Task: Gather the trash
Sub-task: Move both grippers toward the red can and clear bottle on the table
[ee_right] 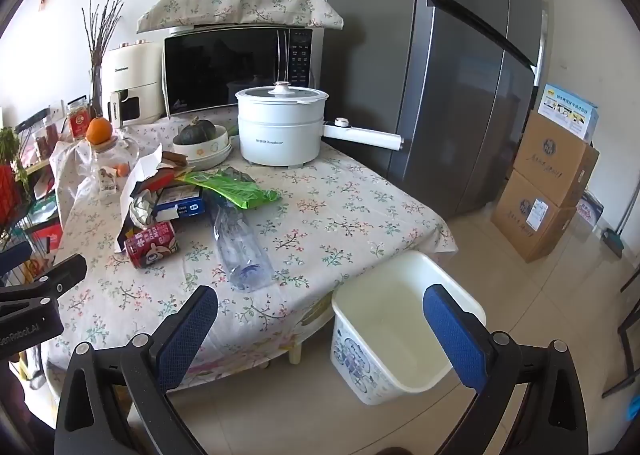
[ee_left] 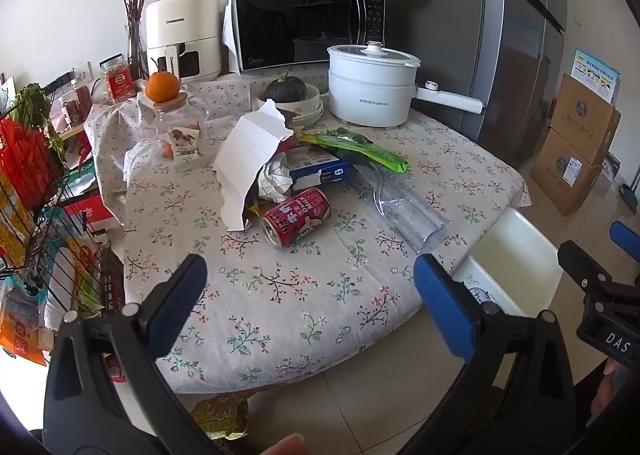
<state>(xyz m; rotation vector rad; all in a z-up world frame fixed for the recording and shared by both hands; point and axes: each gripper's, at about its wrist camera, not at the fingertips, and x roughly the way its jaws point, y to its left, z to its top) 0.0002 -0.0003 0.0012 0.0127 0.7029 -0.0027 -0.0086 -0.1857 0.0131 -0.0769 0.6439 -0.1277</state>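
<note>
1. I am holding my left tongs (ee_left: 310, 279) and right tongs (ee_right: 320, 315) wide apart, gripping nothing, both hanging above the near edge of the table (ee_left: 304, 295).
2. A red drink can (ee_left: 295, 216) is lying on its side beside crumpled paper (ee_left: 274, 177).
3. A clear plastic bottle (ee_right: 240, 243) is lying nearby, under a green wrapper (ee_right: 234, 189).
4. A white bin (ee_right: 400, 339) is standing on the floor beside the table.

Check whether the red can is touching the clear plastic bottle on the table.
Apart. The right wrist view shows flowered tablecloth between the red can and the clear plastic bottle; the left wrist view shows the same gap.
</note>
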